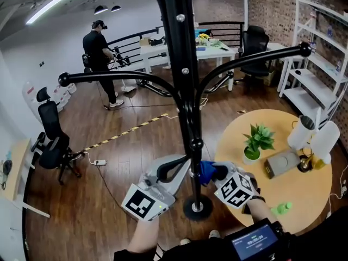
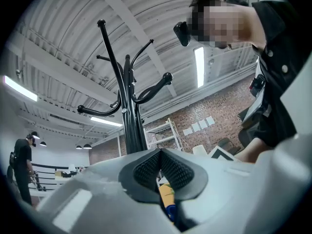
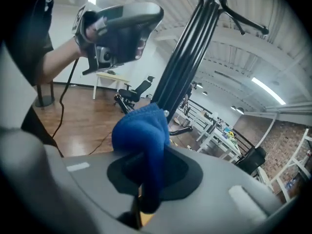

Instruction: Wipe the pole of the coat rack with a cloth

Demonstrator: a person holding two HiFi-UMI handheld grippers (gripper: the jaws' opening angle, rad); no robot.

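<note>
Jaws of the right gripper (image 3: pixel 148 173) are clamped on a bunched blue terry cloth (image 3: pixel 140 130), which appears to rest against the low part of the black metal coat rack pole (image 1: pixel 191 124), above its round base (image 1: pixel 186 211). The left gripper (image 2: pixel 160 168) has its ribbed pads pressed together on nothing, just beside the pole. Wiping looks to be in hand; the next move calls for sliding the cloth along the pole under steady pressure.

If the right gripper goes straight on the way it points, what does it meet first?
Most likely the coat rack pole: the blue cloth in the right gripper sits just before it.
</note>
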